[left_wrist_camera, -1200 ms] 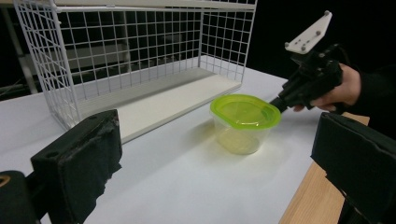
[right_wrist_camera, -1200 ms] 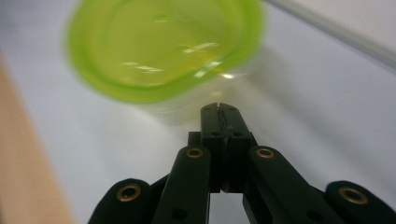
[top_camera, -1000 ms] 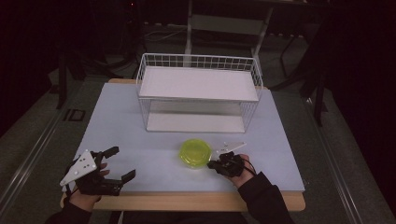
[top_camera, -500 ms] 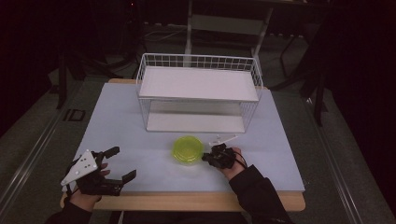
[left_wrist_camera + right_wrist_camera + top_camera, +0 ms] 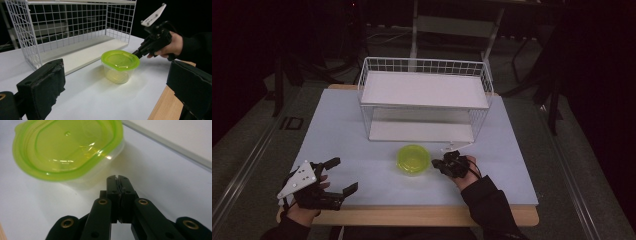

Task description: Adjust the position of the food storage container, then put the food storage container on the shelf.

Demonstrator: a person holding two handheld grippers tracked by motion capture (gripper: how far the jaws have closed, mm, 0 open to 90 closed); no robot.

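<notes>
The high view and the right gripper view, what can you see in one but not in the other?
From above you can see the whole wire rack, the table and the left gripper, jaws wide apart, near the front edge. The right gripper view adds close detail: the right gripper with its jaws pressed together and nothing between them, just short of the box, plus the shine on the lid. Both share the clear box with the green lid, the white table and a strip of the rack's bottom shelf.
</notes>
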